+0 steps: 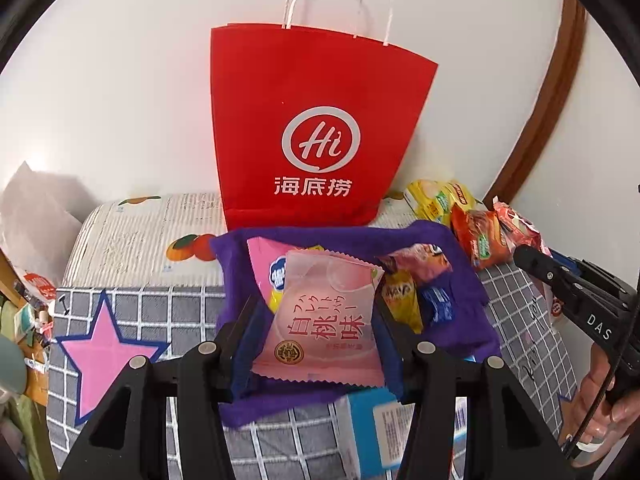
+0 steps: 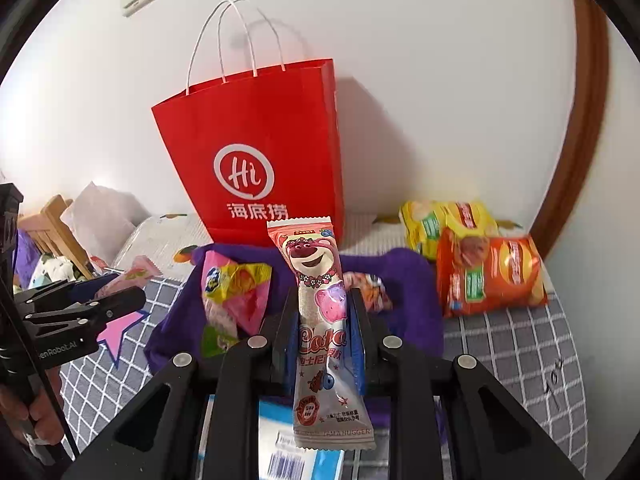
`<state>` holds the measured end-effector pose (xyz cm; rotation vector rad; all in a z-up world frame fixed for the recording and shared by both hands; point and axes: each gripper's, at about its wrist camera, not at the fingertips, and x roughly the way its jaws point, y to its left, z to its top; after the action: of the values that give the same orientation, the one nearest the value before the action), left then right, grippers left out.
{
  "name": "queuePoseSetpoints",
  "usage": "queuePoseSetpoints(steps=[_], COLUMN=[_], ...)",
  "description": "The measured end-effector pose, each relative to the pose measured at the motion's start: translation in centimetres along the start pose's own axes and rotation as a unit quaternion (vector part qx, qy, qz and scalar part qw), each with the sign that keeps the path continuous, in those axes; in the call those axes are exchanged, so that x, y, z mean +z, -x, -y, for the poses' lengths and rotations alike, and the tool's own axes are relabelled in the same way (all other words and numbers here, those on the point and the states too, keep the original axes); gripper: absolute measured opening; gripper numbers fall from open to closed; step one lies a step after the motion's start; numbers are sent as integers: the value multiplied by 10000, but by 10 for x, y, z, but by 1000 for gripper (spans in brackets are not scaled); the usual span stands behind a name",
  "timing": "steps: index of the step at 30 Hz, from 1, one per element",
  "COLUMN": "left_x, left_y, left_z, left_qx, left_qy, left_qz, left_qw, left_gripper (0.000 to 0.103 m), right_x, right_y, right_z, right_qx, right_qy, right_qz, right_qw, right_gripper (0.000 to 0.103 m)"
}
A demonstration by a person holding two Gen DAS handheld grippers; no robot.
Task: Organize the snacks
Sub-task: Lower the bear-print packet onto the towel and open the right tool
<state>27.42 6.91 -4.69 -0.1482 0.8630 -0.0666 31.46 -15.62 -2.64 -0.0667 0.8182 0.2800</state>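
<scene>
My left gripper (image 1: 316, 320) is shut on a pale pink peach-flavour snack packet (image 1: 324, 320), held above a purple cloth bin (image 1: 460, 320) that holds several snacks (image 1: 416, 268). My right gripper (image 2: 322, 312) is shut on a long pink bear-print snack packet (image 2: 320, 300), held upright over the same purple bin (image 2: 412, 308). A red paper bag (image 1: 316, 128) stands upright against the wall behind the bin; it also shows in the right wrist view (image 2: 256, 152). Yellow and orange chip bags (image 2: 480, 264) lie to the right of the bin.
A grey checked cover with a pink star (image 1: 104, 352) lies on the surface. A blue-and-white box (image 1: 380, 428) lies in front of the bin. A fruit-print cushion (image 1: 140, 232) sits at the back left. A wooden frame (image 2: 580, 140) curves along the right wall.
</scene>
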Motion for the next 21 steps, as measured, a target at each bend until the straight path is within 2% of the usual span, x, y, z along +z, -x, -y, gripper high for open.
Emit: queuePoseSetpoints(steps=[5,10,13,17,21], left_x=[13,12,11,8,6], left_y=[-21,-48,-57,-68,-76], left_z=[-1,-9,-15,-18,-18], left_qx=[-52,24,-82,-136,-211], left_qy=[86,155,258,280,256], left_qz=[-24,-162,-305,-474,-589], left_qw=[9999,9997,9992,9984,9977], left_gripper=[50,50,50,50,50], right_x=[13,14,14,7,-1], right_y=[-22,-50,-70,-95,-116], right_z=[5,15,17,25,31], right_qx=[42,251,118,357,261], right_qy=[-13,-153,-48,-167,-176], right_qz=[-63,-230,-471,-828,-1119], right_qw=[10000,9993,9988,9958,9932], right_gripper=[22,22,22,22,22])
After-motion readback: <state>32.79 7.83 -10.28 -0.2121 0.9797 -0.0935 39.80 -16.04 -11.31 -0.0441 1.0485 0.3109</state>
